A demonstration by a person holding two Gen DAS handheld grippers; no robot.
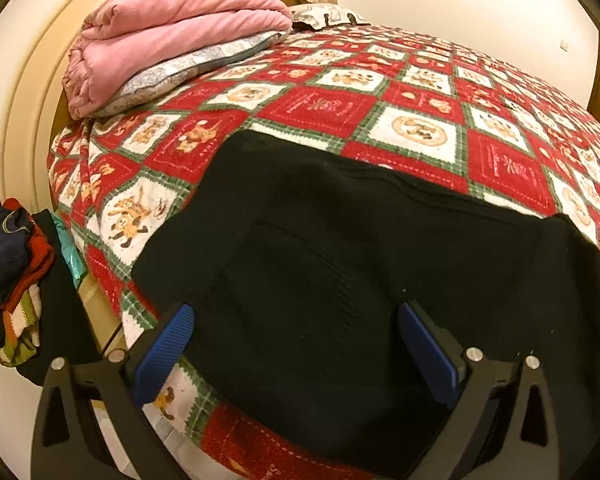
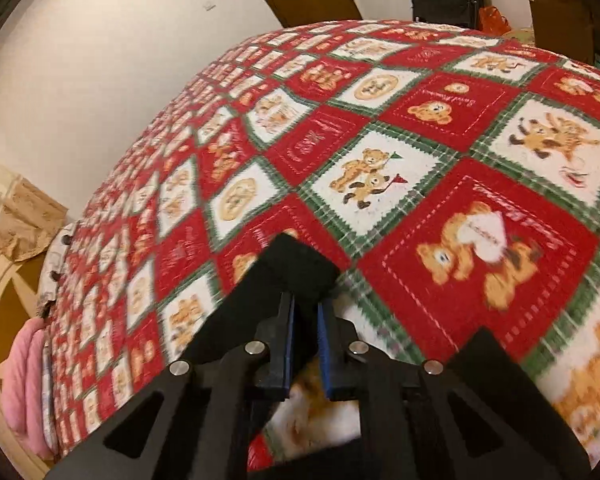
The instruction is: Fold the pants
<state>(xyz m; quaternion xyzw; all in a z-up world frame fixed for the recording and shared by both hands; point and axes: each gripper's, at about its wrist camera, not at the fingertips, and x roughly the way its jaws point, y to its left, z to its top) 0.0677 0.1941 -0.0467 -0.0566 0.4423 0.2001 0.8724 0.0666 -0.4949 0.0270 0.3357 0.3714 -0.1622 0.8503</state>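
Note:
Black pants [image 1: 340,248] lie spread on the bed over a red, white and green teddy-bear quilt [image 1: 320,108]. My left gripper [image 1: 296,320] is open, its blue pads [image 1: 168,344] wide apart just above the near part of the pants, holding nothing. In the right wrist view my right gripper [image 2: 305,312] is shut on a corner of the black pants [image 2: 296,264] and holds it lifted above the quilt [image 2: 420,160]. The cloth trails down to the left of the fingers.
A folded pink blanket [image 1: 168,36] lies on a grey patterned pillow [image 1: 172,72] at the head of the bed by the cream headboard [image 1: 24,120]. A pile of mixed clothes [image 1: 12,276] sits off the bed's left side. White walls surround the bed.

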